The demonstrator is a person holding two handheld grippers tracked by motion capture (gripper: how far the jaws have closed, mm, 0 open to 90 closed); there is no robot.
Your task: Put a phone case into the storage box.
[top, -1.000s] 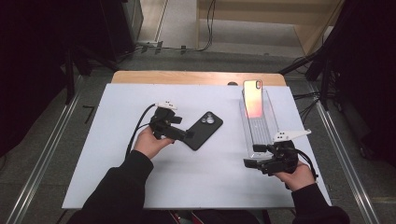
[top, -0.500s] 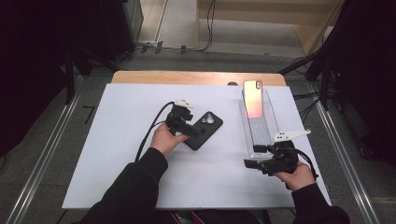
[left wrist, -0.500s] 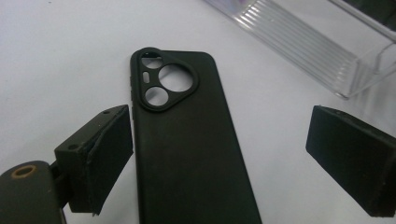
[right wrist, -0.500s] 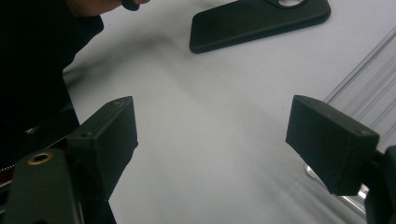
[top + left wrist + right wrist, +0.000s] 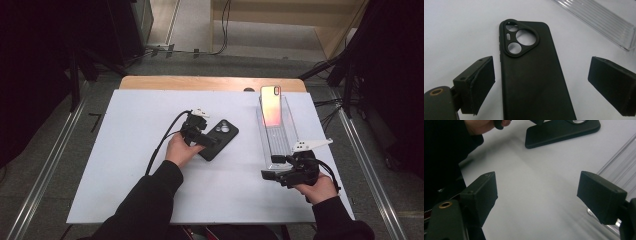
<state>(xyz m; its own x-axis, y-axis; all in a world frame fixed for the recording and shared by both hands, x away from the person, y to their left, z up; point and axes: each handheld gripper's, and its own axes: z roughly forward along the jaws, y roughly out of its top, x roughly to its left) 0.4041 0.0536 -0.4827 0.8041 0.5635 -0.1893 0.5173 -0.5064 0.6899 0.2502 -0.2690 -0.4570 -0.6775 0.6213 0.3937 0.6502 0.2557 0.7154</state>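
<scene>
Black and matte, the phone case (image 5: 218, 140) lay flat on the white table (image 5: 125, 150), back side up, just left of the table's middle. In the high view its long axis ran on a diagonal: the camera cutout end pointed up and to the right, toward the far side, and the plain end pointed down and to the left, toward the person. In the left gripper view the case (image 5: 531, 75) ran straight away from the camera, its rounded three-cornered cutout with 3 holes at the far end. No brand, label or writing could be read on it.

The left gripper (image 5: 202, 138) sat at the near end of the case, its jaws spread apart with 1 on each side of the case; in the left gripper view a gap of bare table showed on both sides, so the pads were not pressing on it.

The right gripper (image 5: 276, 175) rested near the right front of the table, jaws wide apart over bare table and holding nothing, just beside the near end of a clear ribbed tray (image 5: 277, 135). A phone (image 5: 271, 105) with a pink-orange sheen leaned in the tray's far end.
</scene>
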